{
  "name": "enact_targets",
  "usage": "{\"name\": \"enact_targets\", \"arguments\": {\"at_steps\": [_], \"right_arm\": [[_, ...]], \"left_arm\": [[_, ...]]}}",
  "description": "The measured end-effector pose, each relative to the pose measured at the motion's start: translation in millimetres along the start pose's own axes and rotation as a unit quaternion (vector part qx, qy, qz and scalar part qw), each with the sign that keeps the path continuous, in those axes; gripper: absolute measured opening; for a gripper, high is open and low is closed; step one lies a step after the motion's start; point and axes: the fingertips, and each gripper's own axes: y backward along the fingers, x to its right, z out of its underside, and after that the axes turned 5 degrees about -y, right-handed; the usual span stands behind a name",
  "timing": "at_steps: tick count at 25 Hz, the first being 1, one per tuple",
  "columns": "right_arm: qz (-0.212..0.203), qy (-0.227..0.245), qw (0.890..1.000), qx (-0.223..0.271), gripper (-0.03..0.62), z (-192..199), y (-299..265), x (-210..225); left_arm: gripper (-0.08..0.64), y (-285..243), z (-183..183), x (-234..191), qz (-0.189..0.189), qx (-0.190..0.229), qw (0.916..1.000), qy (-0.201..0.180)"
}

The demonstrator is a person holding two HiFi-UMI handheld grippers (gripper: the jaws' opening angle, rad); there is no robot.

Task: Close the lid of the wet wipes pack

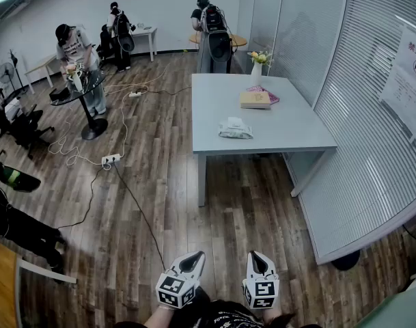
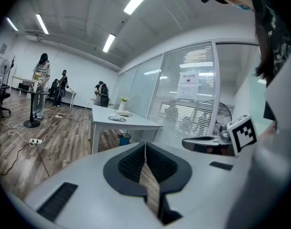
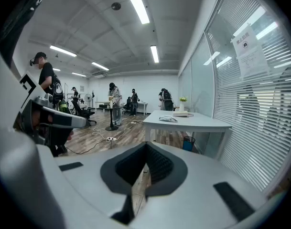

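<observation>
We see a grey table (image 1: 289, 132) standing well ahead of us on the wooden floor (image 1: 160, 203). We hold the left gripper (image 1: 193, 257) and right gripper (image 1: 256, 257) low before us, each with its jaws pressed together on nothing. The wet wipes pack (image 1: 235, 128) lies mid-table, well apart from both.

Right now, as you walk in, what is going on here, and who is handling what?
A person stands some way back from the grey table, holding the left gripper and right gripper out in front, both shut and empty. The wet wipes pack lies untouched on the table, near a book and a vase of flowers. Whether the pack is open cannot be told from here.
</observation>
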Motion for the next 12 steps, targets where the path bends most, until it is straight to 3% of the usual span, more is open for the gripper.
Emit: {"name": "enact_targets", "arguments": {"at_steps": [6,12], "right_arm": [[-0.005,-0.011,1.000,0.004,-0.002,-13,-25,-8],[0.022,-0.019,0.999,0.015,-0.002,-31,-52,0]], "left_arm": [[0.012,-22,-14,-28,0.008,0.002,1.0000,0.000],[0.012,-45,-34,-57,0.023,0.013,0.9996,-0.014]]}}
